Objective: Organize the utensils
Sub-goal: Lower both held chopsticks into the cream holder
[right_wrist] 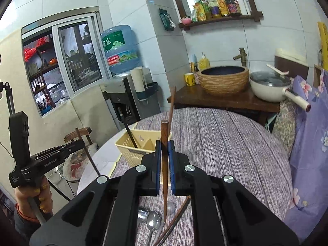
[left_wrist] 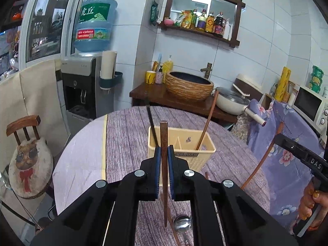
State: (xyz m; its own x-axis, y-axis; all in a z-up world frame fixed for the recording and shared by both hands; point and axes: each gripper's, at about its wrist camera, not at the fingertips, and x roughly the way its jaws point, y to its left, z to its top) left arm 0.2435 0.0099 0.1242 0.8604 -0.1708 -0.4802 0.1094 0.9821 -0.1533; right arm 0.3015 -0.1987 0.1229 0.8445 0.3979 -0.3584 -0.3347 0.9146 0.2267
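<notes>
My left gripper (left_wrist: 163,153) is shut on a brown wooden chopstick (left_wrist: 164,141), held upright just in front of the cream utensil holder (left_wrist: 203,152). The holder has a black chopstick (left_wrist: 151,123) and a brown chopstick (left_wrist: 207,123) standing in it. My right gripper (right_wrist: 164,149) is shut on another brown chopstick (right_wrist: 164,135), held upright to the right of the holder (right_wrist: 131,143). The right gripper also shows at the right edge of the left wrist view (left_wrist: 275,138). Metal spoons (right_wrist: 153,222) and loose chopsticks (right_wrist: 174,223) lie on the purple tablecloth below.
The round table (right_wrist: 225,143) has a purple cloth. A wooden stand with a woven basin (left_wrist: 188,86) and a white pan (left_wrist: 229,100) is behind it. A water dispenser (left_wrist: 82,88) stands at back left, a chair with a cat cushion (left_wrist: 28,160) at left, and a floral-covered seat (left_wrist: 287,160) at right.
</notes>
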